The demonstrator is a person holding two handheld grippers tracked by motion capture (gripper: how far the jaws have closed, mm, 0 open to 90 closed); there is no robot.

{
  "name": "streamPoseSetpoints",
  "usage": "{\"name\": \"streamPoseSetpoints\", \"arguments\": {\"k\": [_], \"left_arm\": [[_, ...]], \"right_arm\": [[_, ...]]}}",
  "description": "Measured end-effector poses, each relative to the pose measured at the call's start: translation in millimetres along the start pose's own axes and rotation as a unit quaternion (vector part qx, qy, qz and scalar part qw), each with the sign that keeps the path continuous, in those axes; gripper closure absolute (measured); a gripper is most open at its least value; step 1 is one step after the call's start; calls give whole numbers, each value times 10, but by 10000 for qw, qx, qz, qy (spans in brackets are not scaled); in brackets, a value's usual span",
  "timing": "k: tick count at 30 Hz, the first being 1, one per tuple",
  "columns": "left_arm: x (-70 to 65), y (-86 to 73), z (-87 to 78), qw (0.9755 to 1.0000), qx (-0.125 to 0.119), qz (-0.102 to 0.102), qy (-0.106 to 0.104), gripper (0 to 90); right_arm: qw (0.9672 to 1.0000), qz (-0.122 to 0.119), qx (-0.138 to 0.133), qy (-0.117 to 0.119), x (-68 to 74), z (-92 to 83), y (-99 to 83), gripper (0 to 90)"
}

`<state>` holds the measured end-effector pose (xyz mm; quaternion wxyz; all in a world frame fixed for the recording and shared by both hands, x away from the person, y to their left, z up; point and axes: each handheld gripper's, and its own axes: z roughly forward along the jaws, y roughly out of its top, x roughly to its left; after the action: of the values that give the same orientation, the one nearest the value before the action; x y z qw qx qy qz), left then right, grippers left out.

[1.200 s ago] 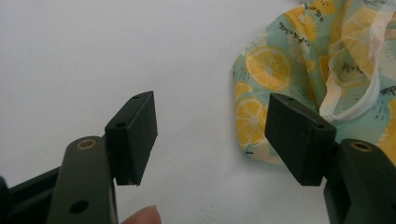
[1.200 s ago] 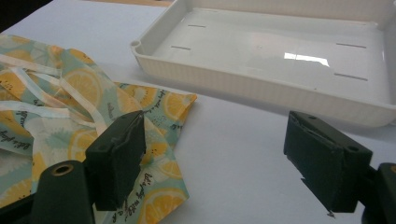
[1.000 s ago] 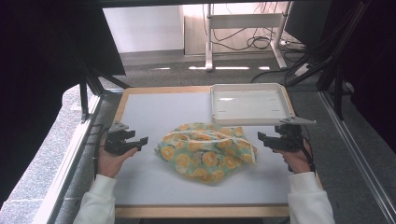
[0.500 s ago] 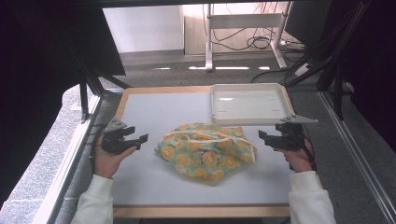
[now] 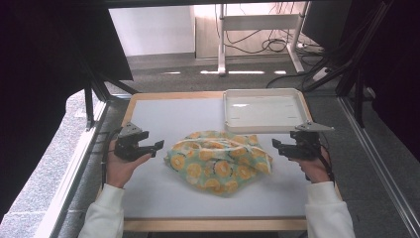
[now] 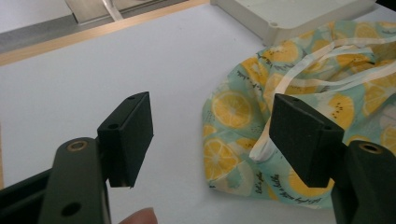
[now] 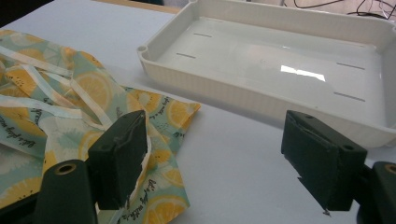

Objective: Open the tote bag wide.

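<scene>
Cloth (image 5: 219,159) crumpled mid-counter (image 5: 163,114), near white tray (image 5: 262,110). Left gripper (image 5: 157,145) just widened, empty, beside cloth's left edge; right gripper (image 5: 275,145) wide, empty, at right. Advice: pinch opposite hems, lift evenly, avoid ties.

crumpled lemon-print cloth (image 5: 218,159) with white straps, flat at mid-table, just before the white tray (image 5: 263,110)
</scene>
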<state>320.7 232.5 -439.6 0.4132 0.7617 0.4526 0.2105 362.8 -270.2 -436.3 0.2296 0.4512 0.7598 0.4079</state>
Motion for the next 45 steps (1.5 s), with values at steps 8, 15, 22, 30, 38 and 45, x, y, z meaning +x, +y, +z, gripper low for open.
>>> {"name": "streamPoseSetpoints", "arguments": {"k": [8, 15, 22, 30, 38, 45], "left_arm": [[-18, 159, 7, 9998, -133, -12, -131, 303], [-26, 192, -30, 9997, -112, 40, -215, 302], [-114, 232, 76, 9996, 111, 154, -231, 327], [-136, 293, 244, 9986, 209, 154, -461, 329], [-184, 438, 368, 9978, 198, 219, -591, 332], [-259, 436, 491, 9965, 394, 370, -642, 336]], "right_arm": [[9999, 64, 25, -111, -28, 6, -13, 221], [9999, 36, 30, -110, -29, 10, -11, 220], [10000, 8, 55, -81, -10, 21, -8, 219], [9999, -26, 98, -78, -2, 47, -13, 219], [9999, -19, 92, -88, 1, 37, -15, 219], [9999, -44, 139, -65, 3, 53, -18, 220]]}}
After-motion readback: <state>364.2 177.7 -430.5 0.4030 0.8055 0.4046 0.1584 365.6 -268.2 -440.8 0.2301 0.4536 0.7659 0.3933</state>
